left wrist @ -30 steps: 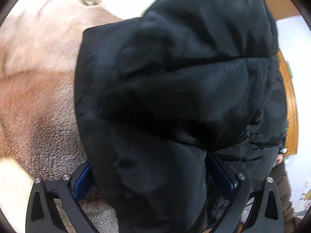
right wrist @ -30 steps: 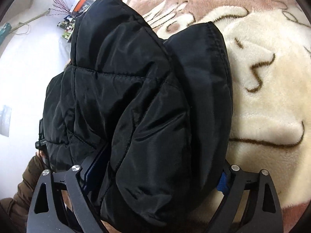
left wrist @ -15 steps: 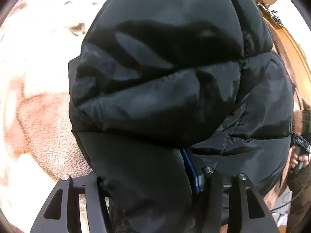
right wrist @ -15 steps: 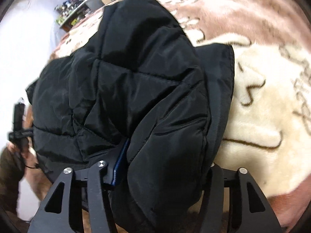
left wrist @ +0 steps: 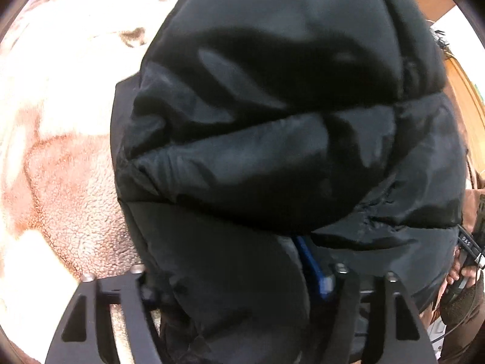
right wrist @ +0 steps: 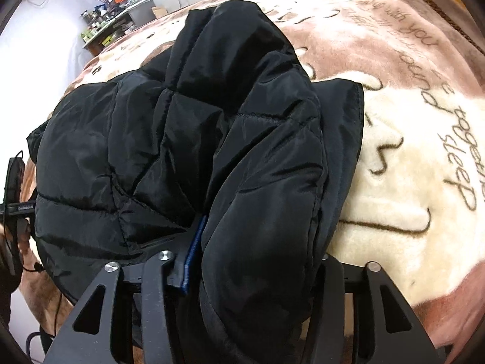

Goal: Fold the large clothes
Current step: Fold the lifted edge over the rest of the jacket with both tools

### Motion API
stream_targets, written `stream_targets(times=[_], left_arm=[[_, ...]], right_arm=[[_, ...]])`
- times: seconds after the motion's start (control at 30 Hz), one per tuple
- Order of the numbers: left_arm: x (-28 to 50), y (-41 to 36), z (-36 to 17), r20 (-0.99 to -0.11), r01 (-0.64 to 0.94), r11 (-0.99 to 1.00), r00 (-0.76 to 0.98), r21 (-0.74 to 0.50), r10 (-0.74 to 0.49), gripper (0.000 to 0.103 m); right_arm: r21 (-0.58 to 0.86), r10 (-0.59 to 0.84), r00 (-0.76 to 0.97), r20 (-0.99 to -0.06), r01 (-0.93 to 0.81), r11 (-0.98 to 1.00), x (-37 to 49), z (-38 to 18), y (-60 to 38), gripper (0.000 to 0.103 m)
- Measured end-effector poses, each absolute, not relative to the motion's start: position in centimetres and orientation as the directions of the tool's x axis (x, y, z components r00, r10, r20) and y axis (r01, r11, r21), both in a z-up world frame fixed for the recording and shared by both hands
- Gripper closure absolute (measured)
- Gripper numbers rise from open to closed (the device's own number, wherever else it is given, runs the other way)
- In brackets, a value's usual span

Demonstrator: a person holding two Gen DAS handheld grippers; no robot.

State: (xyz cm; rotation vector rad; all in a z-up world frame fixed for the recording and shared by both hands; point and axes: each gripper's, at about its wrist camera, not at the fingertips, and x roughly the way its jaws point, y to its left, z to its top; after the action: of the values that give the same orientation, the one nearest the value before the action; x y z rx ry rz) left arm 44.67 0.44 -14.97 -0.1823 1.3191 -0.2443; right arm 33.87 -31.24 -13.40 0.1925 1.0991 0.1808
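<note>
A black quilted puffer jacket (left wrist: 272, 139) fills most of the left wrist view and bulges over the blanket. My left gripper (left wrist: 230, 276) is shut on a thick fold of its edge; one blue pad (left wrist: 309, 267) shows. In the right wrist view the same jacket (right wrist: 182, 139) lies bunched on the bed, and my right gripper (right wrist: 257, 257) is shut on another fold of it, a blue pad (right wrist: 194, 251) showing at the left finger. Both fingertips are hidden in fabric.
A plush brown and cream blanket (right wrist: 409, 127) with printed writing covers the bed (left wrist: 60, 182). A cluttered shelf (right wrist: 118, 21) stands by the far white wall. The other hand with its gripper handle shows at the right edge of the left wrist view (left wrist: 466, 261).
Both grippers closed from wide open onto folds of the jacket, then carried it lower toward the blanket; more of the bed shows in the right wrist view.
</note>
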Motion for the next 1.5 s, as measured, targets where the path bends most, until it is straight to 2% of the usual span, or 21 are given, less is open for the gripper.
stream_targets(times=[0.07,0.13,0.27,0.77,0.8,1.1,1.23,1.5], left_arm=[[43.3,0.4,-14.0,-0.929,0.071,0.963,0.252,-0.261,-0.271,0.055],[42.4,0.6,-12.8,-0.924,0.061,0.965,0.280,-0.253,-0.260,0.061],[40.8,0.6,-10.8,-0.905,0.042,0.963,0.333,-0.267,-0.265,0.072],[35.6,2.9,-4.7,-0.821,0.074,0.939,0.466,-0.335,-0.329,0.077],[36.0,6.9,-5.9,-0.817,0.077,0.939,0.473,-0.334,-0.330,0.077],[33.9,15.0,-1.4,-0.771,0.038,0.948,0.572,-0.316,-0.280,0.077],[32.4,19.8,-1.1,-0.777,-0.006,0.957,0.585,-0.292,-0.233,0.077],[33.9,27.4,-4.0,-0.809,-0.125,0.955,0.568,-0.269,-0.154,0.077]], right_arm=[[0.171,0.182,0.455,-0.872,-0.064,0.983,33.2,-12.6,-30.5,0.068],[0.110,0.126,0.465,-0.876,-0.061,0.992,32.8,-11.9,-29.2,0.071],[0.105,0.103,0.492,-0.864,-0.023,0.994,31.5,-10.5,-28.7,0.075],[0.053,0.085,0.647,-0.758,-0.069,0.996,25.5,-1.7,-25.3,0.080],[0.053,0.087,0.652,-0.753,-0.072,0.996,25.2,-1.3,-25.4,0.080],[0.072,0.165,0.704,-0.691,-0.161,0.984,25.9,2.2,-18.6,0.080],[0.081,0.204,0.702,-0.683,-0.204,0.976,26.9,2.3,-14.6,0.080],[0.136,0.293,0.660,-0.691,-0.279,0.951,28.5,-0.1,-8.4,0.080]])
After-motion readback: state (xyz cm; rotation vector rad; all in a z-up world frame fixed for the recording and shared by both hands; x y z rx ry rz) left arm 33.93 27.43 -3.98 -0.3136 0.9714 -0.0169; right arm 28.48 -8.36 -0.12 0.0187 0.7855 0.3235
